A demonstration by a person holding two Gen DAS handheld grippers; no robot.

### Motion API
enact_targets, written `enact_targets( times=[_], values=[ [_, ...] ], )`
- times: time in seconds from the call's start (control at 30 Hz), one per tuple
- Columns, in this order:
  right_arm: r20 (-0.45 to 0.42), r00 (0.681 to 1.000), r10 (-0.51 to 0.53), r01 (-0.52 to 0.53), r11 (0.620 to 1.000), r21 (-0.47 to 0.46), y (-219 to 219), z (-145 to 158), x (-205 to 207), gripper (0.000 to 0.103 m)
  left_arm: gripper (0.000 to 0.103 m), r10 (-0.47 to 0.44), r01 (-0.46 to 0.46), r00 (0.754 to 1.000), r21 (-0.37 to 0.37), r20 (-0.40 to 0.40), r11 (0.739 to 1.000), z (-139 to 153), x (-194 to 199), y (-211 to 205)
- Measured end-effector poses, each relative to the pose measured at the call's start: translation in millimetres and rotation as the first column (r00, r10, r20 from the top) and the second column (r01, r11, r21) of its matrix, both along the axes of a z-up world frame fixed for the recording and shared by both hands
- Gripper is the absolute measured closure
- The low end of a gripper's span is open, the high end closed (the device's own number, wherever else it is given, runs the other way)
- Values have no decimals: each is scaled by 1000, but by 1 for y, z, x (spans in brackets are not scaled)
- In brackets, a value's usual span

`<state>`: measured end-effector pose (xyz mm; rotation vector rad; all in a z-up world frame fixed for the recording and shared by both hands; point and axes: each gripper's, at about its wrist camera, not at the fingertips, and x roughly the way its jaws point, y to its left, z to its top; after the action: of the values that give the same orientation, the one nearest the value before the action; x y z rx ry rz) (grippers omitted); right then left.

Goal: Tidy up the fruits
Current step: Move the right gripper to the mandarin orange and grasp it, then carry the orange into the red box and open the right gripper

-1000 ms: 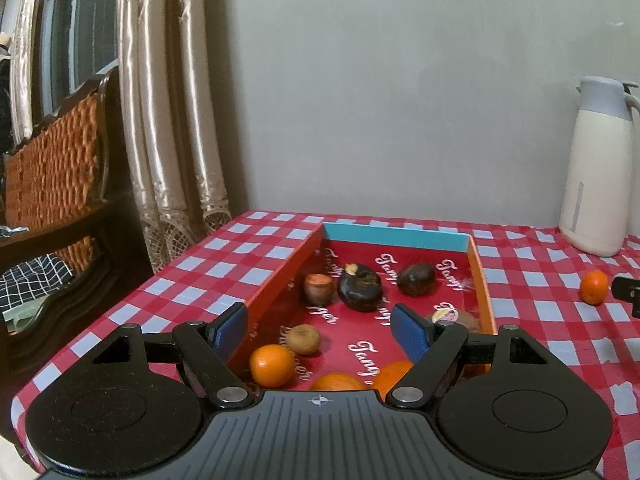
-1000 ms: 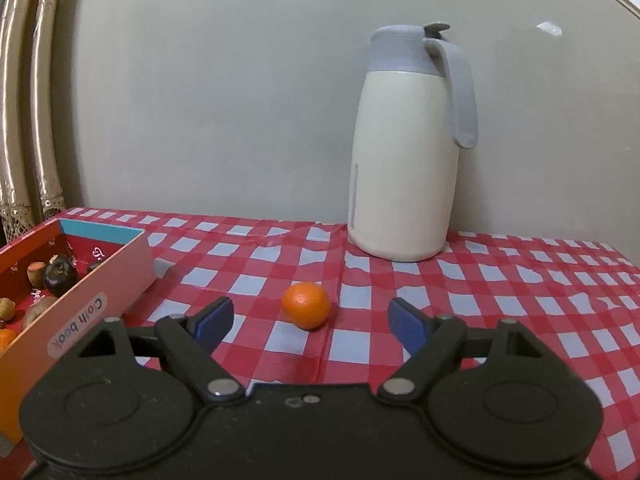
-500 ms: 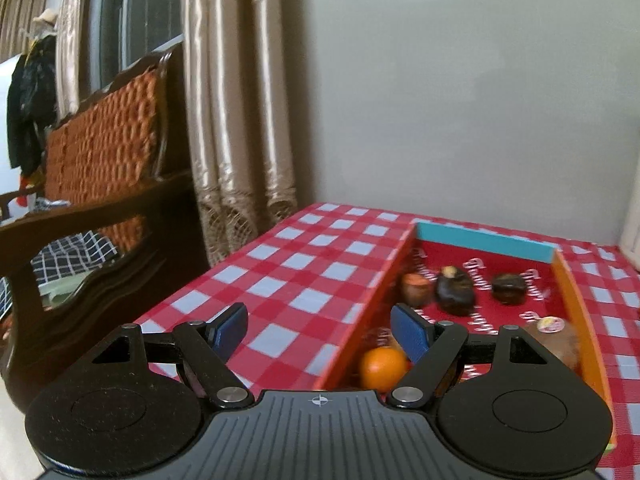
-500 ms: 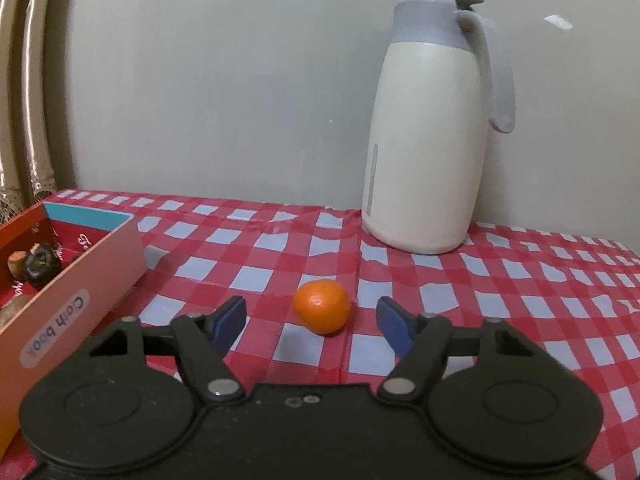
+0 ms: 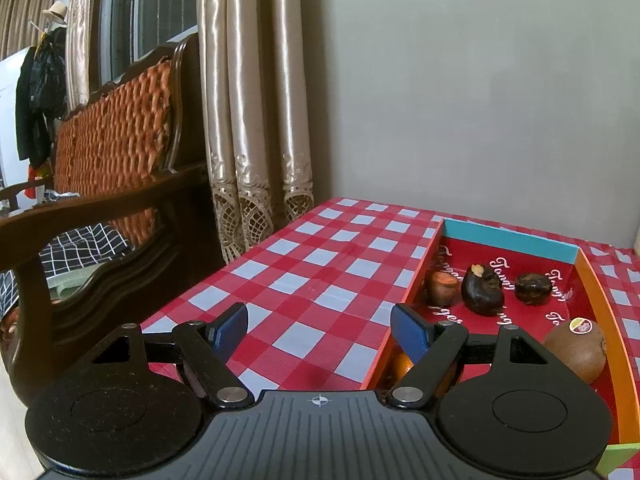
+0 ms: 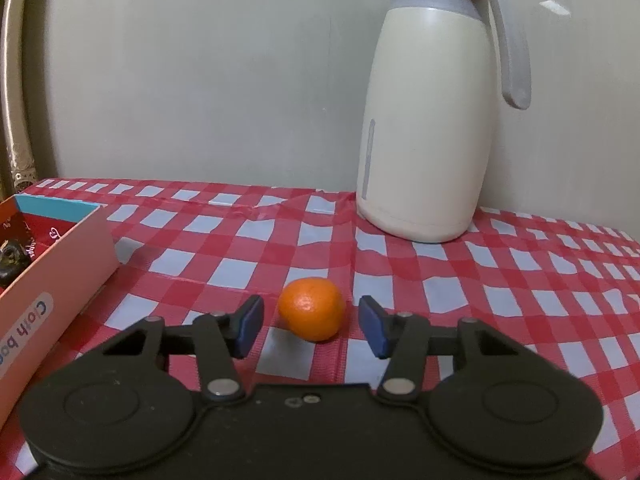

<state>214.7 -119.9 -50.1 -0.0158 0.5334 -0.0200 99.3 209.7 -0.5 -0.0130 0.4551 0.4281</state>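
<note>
A small orange tangerine (image 6: 312,308) lies on the red checked tablecloth. My right gripper (image 6: 311,326) is open, its blue pads on either side of the tangerine without touching it. The red box (image 5: 510,238) holds a kiwi (image 5: 576,350), two dark round fruits (image 5: 482,290) and a brown one (image 5: 442,288); an orange (image 5: 400,366) shows behind my finger. My left gripper (image 5: 320,330) is open and empty, over the tablecloth just left of the box's left wall. The box's pink side (image 6: 56,280) shows at the left of the right wrist view.
A tall cream thermos jug (image 6: 436,112) stands behind the tangerine near the wall. A wooden bench with a woven back (image 5: 108,148) and curtains (image 5: 256,100) are left of the table. The table's left edge (image 5: 224,276) is close to my left gripper.
My right gripper has moved forward around the tangerine and its jaws have narrowed. My left gripper has swung left, away from over the box.
</note>
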Motion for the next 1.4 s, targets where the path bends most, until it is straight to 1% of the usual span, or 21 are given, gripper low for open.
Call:
enact_targets(
  times=[0.1, 0.23, 0.53, 0.77, 1.0, 1.17, 1.4],
  values=[
    [-11, 1000, 0, 0, 1000, 7, -1, -1, 4, 67, 25, 0, 0, 1000, -3, 3, 1000, 1, -2, 2],
    [-12, 1000, -2, 3, 1000, 16, -3, 1, 2, 68, 25, 7, -7, 1000, -5, 6, 1000, 2, -5, 4],
    [28, 999, 24, -25, 1000, 19, 6, 17, -19, 68, 25, 4, -4, 1000, 2, 14, 1000, 7, -14, 3],
    [77, 993, 89, -92, 995, 30, 30, 43, -42, 68, 25, -2, 2, 1000, 5, 14, 1000, 11, -18, -3],
    [107, 982, 158, -163, 986, 39, 57, 59, -57, 68, 25, 1, -1, 1000, 13, 17, 1000, 14, -25, -6],
    [115, 975, 191, -197, 979, 44, 75, 65, -60, 68, 25, 14, -14, 1000, 19, 17, 1000, 16, -30, 1],
    [117, 966, 232, -239, 970, 46, 98, 66, -64, 68, 25, 45, -46, 999, 22, 18, 999, 19, -39, 19]
  ],
)
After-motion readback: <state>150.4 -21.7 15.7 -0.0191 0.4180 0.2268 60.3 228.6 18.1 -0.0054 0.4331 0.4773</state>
